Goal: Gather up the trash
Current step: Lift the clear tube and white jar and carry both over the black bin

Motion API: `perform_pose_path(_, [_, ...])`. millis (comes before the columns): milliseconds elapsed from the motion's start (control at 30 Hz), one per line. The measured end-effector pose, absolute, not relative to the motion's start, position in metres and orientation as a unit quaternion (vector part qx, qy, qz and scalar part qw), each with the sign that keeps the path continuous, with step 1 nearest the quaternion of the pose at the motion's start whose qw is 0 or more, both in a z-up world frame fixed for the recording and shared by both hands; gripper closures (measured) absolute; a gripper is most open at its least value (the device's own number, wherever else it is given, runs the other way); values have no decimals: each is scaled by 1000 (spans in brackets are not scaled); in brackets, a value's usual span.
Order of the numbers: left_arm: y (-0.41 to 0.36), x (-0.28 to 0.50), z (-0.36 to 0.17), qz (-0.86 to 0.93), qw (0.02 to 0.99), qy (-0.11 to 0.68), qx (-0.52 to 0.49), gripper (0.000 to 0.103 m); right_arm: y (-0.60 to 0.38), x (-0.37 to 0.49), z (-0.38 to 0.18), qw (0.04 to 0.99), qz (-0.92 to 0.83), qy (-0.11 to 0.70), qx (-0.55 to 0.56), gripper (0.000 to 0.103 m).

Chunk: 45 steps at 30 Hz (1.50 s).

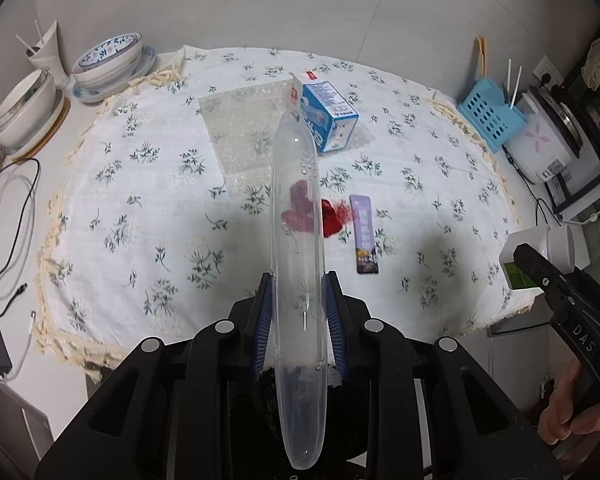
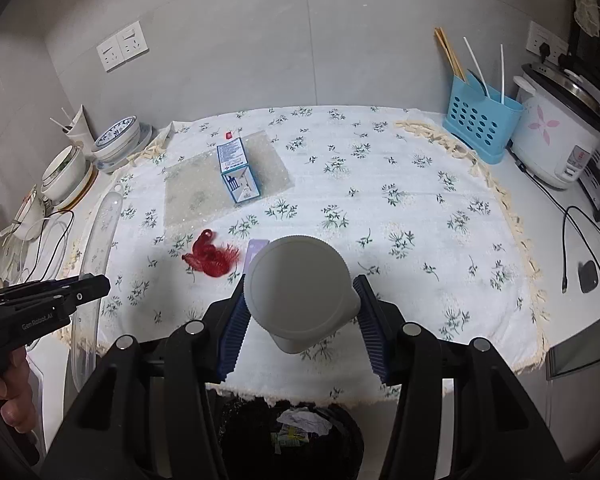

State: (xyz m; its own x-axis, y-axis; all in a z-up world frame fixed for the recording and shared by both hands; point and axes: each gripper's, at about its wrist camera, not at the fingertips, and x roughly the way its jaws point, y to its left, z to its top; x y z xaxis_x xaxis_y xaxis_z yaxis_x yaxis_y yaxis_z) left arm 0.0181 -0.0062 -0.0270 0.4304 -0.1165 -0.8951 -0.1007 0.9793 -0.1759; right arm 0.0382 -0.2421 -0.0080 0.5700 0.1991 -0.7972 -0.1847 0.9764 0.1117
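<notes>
My left gripper (image 1: 299,314) is shut on a long clear plastic case (image 1: 298,240), held lengthwise above the front of the table; the case also shows in the right wrist view (image 2: 100,236). My right gripper (image 2: 302,312) is shut on a white round-capped bottle (image 2: 300,292), which also shows at the right in the left wrist view (image 1: 540,254). On the floral tablecloth (image 2: 380,208) lie a blue-white carton (image 2: 236,172), a red tassel scrap (image 2: 210,258), a purple wrapper (image 1: 364,236) and a clear bubble sheet (image 2: 192,192). A black trash bin (image 2: 296,436) with crumpled paper sits below the table's front edge.
Stacked bowls (image 2: 112,140) and a white cup stand at the back left, with cables (image 1: 8,216) beside them. A blue utensil holder (image 2: 480,120) and a rice cooker (image 2: 560,136) stand at the back right. A black cable and a small device (image 2: 588,276) lie right.
</notes>
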Motion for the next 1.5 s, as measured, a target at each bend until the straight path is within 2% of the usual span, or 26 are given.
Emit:
perform_pose_path(600, [-48,-53,-42,-31,833,545,-90,78,-253,-34,-32,870,122,478,-3,54])
perform_pose_path(1067, [-76,-106,-87,-48,811,577,-82,78,-262,-76,-76,849,126,512,-13,54])
perform_pose_path(1500, [-95,-123,-135,-56,782,617,-74,78,-265,-94,-126,829,132,544,-18,54])
